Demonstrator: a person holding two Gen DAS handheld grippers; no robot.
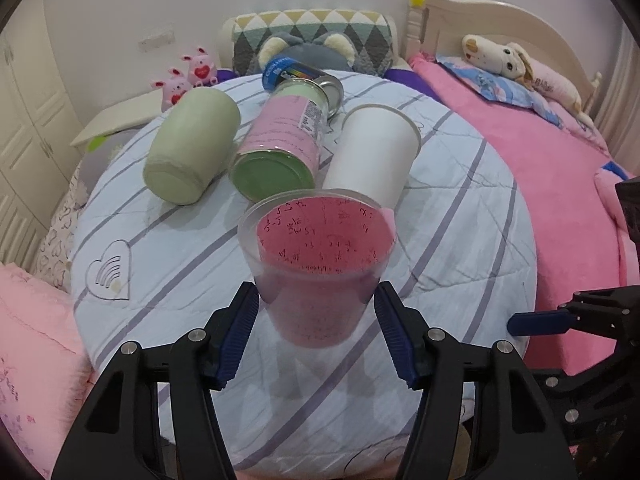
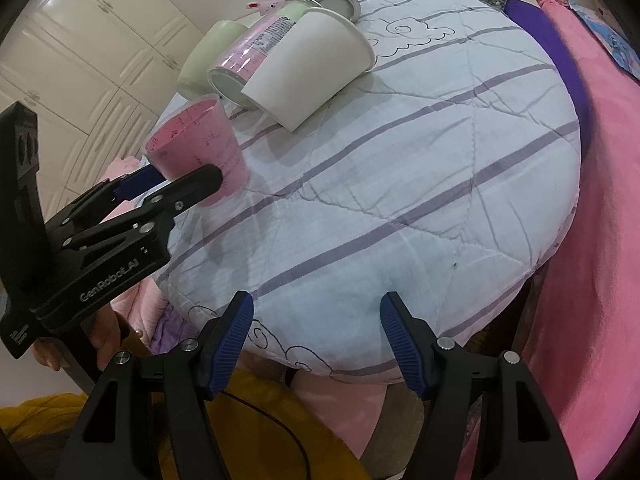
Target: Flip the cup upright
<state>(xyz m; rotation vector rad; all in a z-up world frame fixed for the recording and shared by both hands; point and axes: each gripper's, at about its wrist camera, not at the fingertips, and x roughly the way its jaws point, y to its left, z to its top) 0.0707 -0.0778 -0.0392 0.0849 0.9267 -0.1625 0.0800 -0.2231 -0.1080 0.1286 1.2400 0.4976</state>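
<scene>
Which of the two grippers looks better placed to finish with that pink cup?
The left gripper. Its fingers flank the pink cup, which stands mouth up on the striped quilt. The right gripper hangs open at the quilt's near edge, well away from the cup, holding nothing.

I count two cups: one pink cup standing mouth up and one white cup on its side. Two jars lie beside them, a pale green jar and a pink-labelled jar, plus one blue tin. My tongs number two: left tongs, right tongs.
</scene>
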